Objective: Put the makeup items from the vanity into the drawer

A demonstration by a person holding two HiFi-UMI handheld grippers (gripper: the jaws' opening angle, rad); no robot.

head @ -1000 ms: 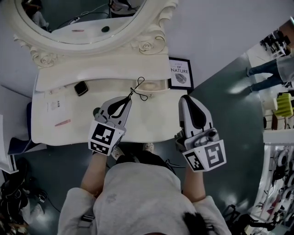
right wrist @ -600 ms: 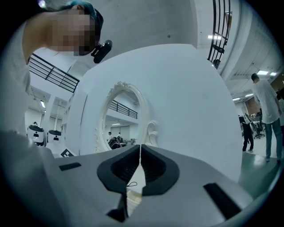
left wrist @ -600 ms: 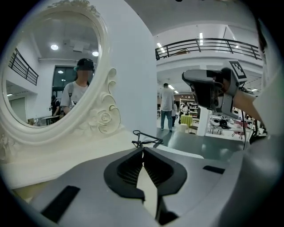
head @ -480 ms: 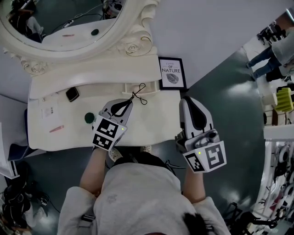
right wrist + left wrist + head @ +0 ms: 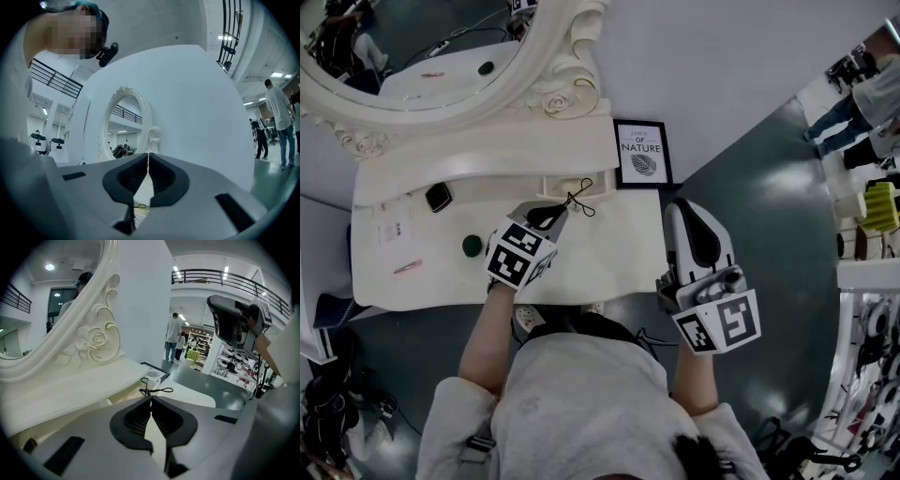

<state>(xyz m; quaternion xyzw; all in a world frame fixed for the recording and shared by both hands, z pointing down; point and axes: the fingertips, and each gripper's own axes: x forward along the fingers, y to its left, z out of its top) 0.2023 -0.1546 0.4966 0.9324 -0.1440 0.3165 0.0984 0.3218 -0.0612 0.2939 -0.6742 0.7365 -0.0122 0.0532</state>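
Jaws of left gripper [image 5: 558,212] pinch an eyelash curler [image 5: 579,196]; right gripper [image 5: 680,208] closed, empty.

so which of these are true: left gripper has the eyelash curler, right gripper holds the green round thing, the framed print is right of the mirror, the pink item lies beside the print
1. The left gripper is shut on the black eyelash curler. True.
2. The right gripper holds the green round item. False: it is shut on nothing, and the green item lies on the vanity top.
3. In the head view the framed print stands right of the mirror. True.
4. The pink item lies beside the framed print. False: it lies near the vanity top's left edge, at the opposite end from the print.
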